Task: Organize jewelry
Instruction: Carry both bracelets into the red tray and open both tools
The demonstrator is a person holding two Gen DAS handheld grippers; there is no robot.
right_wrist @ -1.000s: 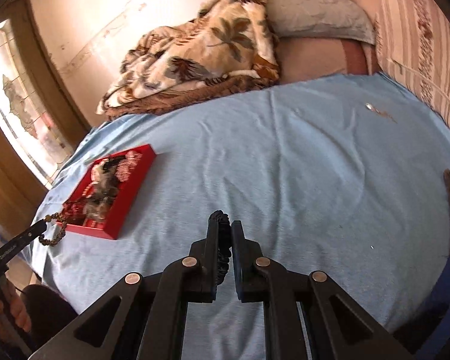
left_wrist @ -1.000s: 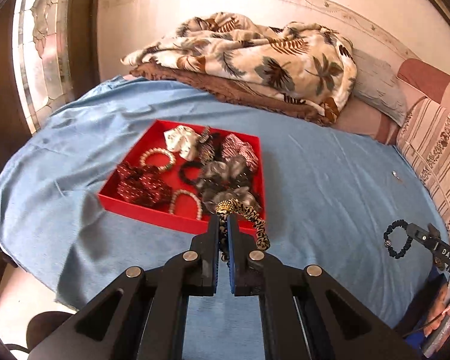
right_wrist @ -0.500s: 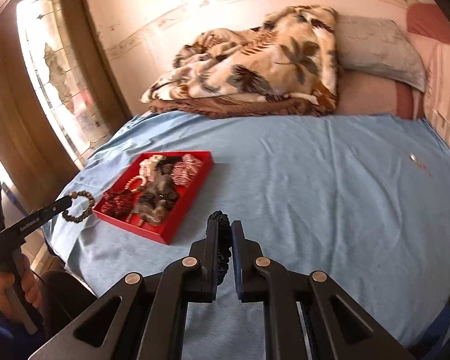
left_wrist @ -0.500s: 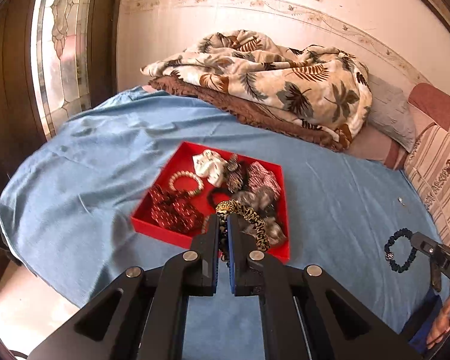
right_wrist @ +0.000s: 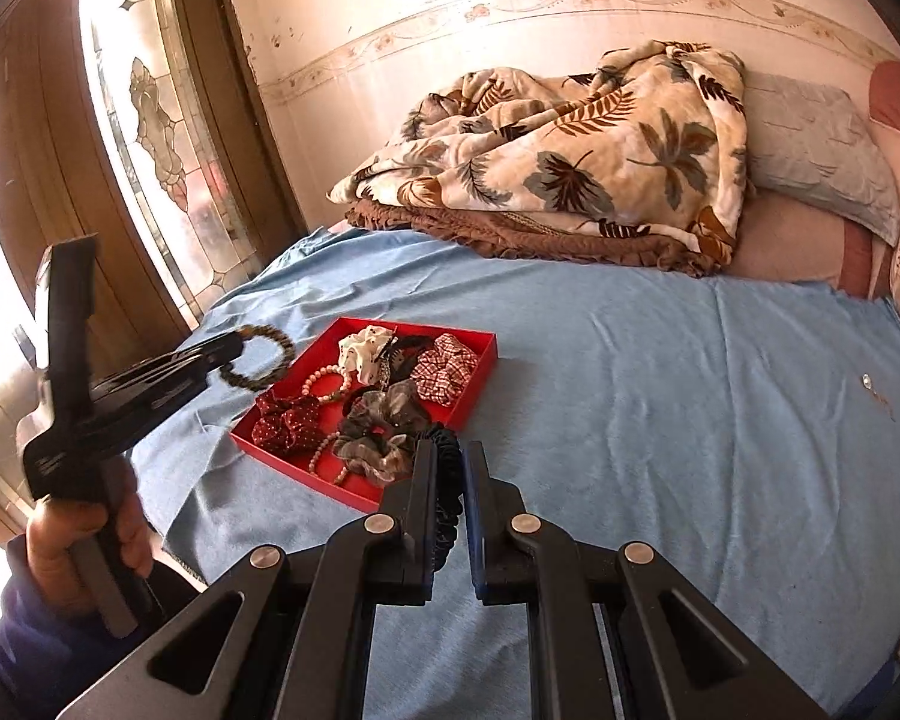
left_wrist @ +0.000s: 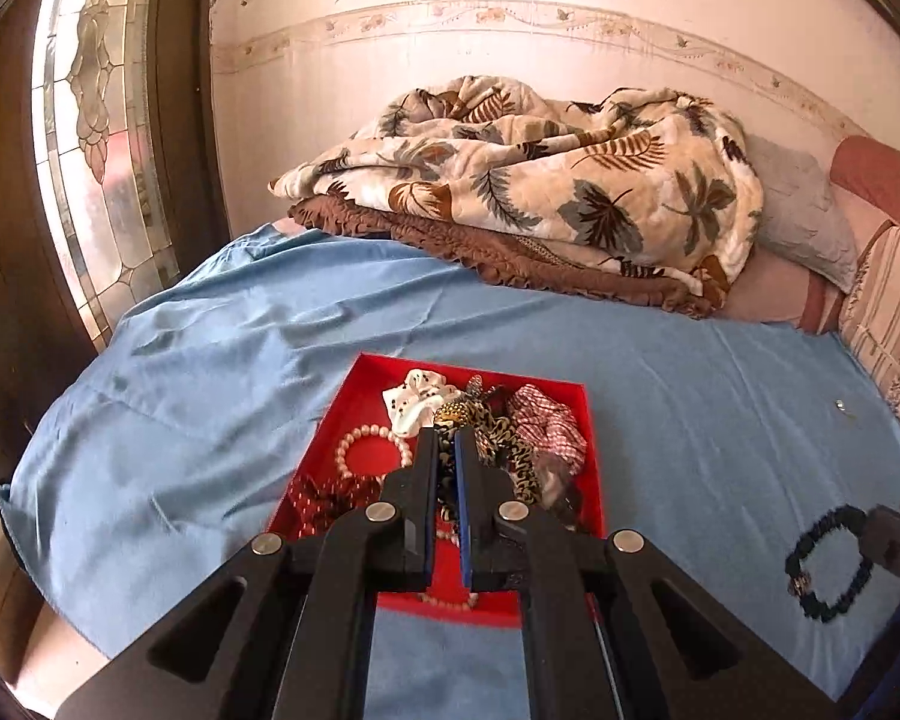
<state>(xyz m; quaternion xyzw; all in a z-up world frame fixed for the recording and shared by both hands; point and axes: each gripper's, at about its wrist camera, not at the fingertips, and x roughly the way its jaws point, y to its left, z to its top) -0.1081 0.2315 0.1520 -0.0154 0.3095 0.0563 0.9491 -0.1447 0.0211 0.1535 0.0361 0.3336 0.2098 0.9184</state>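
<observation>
While both hands lifted over the last sec, the red tray [left_wrist: 591, 420] slid from mid-frame toward bottom centre in the left wrist view. L gripper [left_wrist: 447, 441] is clamped on a brown-gold beaded bracelet [right_wrist: 258, 357], held in the air at left of the right view, beside the tray. R gripper [right_wrist: 447, 462] is pinched on a dark beaded bracelet [left_wrist: 828, 564], lower right, over the blue sheet [left_wrist: 720, 420]. Looks like both pieces are on their way to the tray; neither dropped yet.
</observation>
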